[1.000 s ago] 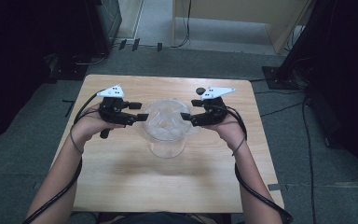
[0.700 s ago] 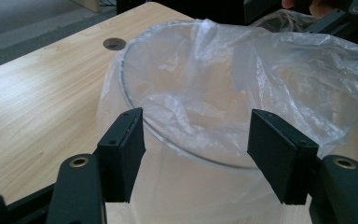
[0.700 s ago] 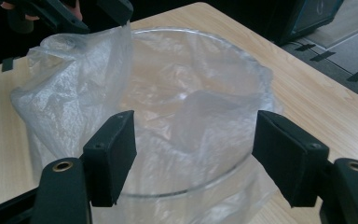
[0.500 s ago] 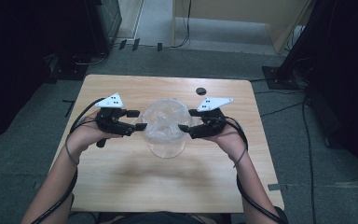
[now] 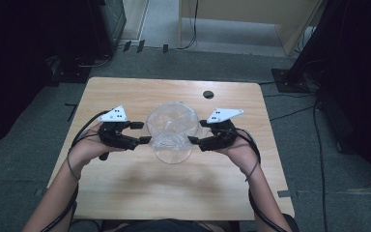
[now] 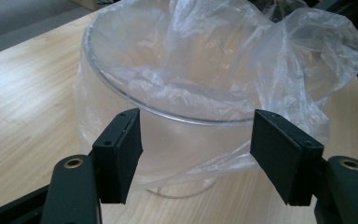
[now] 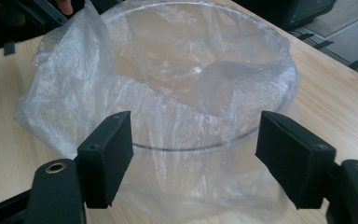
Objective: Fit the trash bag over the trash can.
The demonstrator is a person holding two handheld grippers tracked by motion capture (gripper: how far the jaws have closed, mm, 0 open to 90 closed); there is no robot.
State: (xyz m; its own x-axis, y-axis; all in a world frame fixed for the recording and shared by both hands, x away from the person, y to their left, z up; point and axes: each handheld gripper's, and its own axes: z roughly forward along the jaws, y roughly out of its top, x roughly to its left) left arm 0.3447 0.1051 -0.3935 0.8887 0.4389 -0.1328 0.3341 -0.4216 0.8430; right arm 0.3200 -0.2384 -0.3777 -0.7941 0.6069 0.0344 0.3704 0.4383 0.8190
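With both sets of jaws standing apart and empty, the left gripper (image 5: 142,133) and right gripper (image 5: 196,132) flank the bag-lined clear container (image 5: 172,131) mid-desk (image 5: 125,193), seemingly positioned to arrange its plastic liner (image 6: 303,56).

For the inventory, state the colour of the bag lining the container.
Clear, see-through plastic bag, no print; best in the left gripper view.

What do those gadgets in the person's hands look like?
Each is a black hand-held gripper, left and right, with two flat, block-shaped black jaws. Brass-coloured rivets sit at the jaw bases in the gripper views. A grey three-cornered plate with dark dots tops each one, and a black cable trails back along each forearm. The forearms are bare, with no sleeves in sight.
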